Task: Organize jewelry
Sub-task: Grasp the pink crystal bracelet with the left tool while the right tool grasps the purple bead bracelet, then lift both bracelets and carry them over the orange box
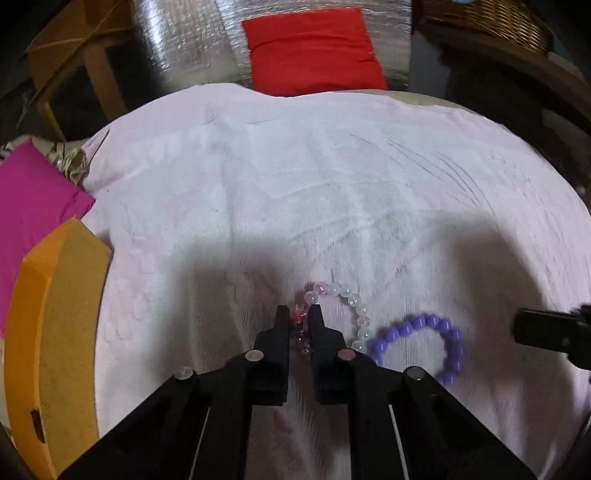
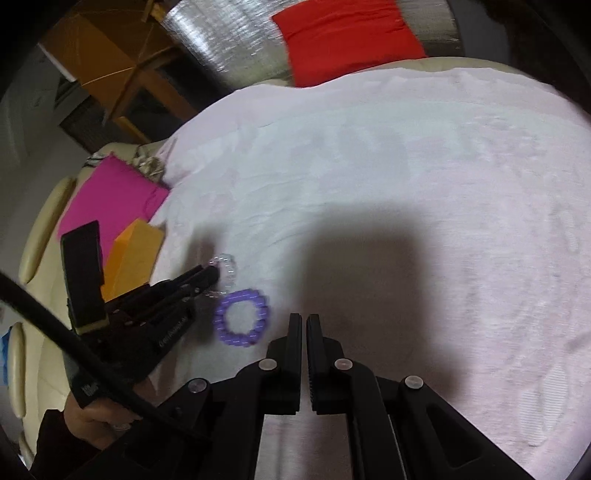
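Two bracelets lie touching on the cloth: left gripper pinches the clear bracelet; lift slowly so the purple bracelet stays. Right gripper is closed, empty.

1. Two bead bracelets: one clear and pink bracelet, one purple bracelet.
2. Two black grippers: left gripper, right gripper.
3. One pale pink cloth.
4. One red cushion.
5. One magenta pad.
6. One orange box.
7. One wicker basket.
8. One hand.
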`<action>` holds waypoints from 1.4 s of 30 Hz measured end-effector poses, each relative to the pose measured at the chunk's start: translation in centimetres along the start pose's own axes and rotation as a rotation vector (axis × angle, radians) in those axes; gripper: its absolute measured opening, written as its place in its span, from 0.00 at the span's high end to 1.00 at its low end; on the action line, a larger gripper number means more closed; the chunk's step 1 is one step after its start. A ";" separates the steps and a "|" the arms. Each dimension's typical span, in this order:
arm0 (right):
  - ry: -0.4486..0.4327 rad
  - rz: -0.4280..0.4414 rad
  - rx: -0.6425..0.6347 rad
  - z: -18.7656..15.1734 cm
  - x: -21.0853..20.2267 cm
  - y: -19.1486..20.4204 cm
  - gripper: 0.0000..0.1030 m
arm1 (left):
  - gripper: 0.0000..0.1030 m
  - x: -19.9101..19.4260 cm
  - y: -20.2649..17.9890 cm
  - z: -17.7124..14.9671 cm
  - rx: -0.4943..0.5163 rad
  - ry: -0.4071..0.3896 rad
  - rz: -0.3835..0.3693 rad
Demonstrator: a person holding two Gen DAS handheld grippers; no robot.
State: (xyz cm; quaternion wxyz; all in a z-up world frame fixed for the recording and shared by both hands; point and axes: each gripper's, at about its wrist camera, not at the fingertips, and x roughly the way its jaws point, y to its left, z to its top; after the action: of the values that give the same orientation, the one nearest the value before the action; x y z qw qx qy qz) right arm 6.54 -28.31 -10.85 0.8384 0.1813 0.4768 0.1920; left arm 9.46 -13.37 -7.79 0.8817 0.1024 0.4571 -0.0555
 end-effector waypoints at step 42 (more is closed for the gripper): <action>-0.169 -0.210 -0.074 -1.4 -3.8 2.0 0.90 | 0.90 -13.5 1.2 -8.1 -0.025 -0.141 0.098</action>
State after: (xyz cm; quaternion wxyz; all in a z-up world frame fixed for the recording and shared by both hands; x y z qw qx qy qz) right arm 3.23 -28.33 -7.75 0.8972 0.1149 0.4133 0.1050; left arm -4.51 -10.23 -1.19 0.9147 0.1096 0.3888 -0.0138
